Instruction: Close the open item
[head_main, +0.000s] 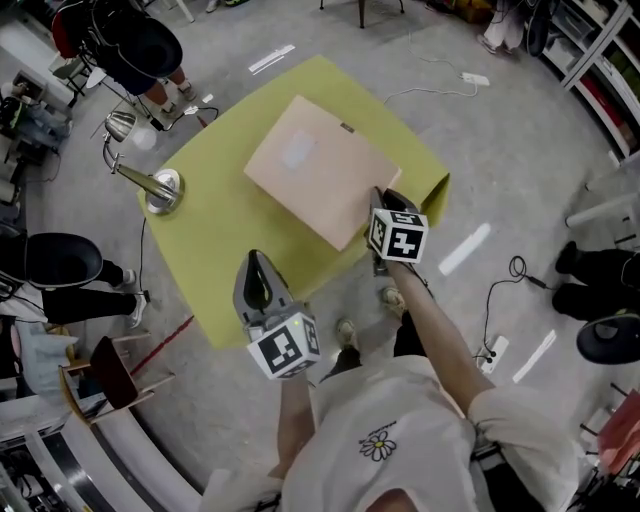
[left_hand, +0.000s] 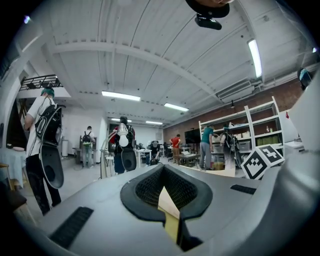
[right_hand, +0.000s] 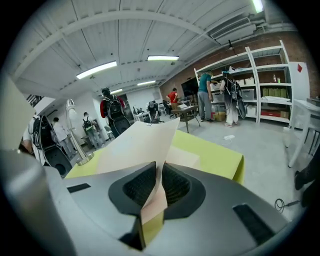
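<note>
A beige folder (head_main: 320, 170) lies on the yellow-green table (head_main: 215, 250). My right gripper (head_main: 381, 197) is at the folder's near right corner, shut on the edge of its cover. In the right gripper view the cover (right_hand: 137, 145) runs up from between the pads of that gripper (right_hand: 159, 176), slightly lifted off the cream layer (right_hand: 184, 158) under it. My left gripper (head_main: 257, 260) hovers over the table's front part, left of the folder and apart from it. Its jaws (left_hand: 163, 176) are together with nothing between them.
A metal desk lamp (head_main: 150, 182) stands on the table's left corner. People stand around on the grey floor, one with black bags at the far left (head_main: 140, 50). Cables and a power strip (head_main: 475, 78) lie on the floor. Shelving (right_hand: 260, 80) lines the right wall.
</note>
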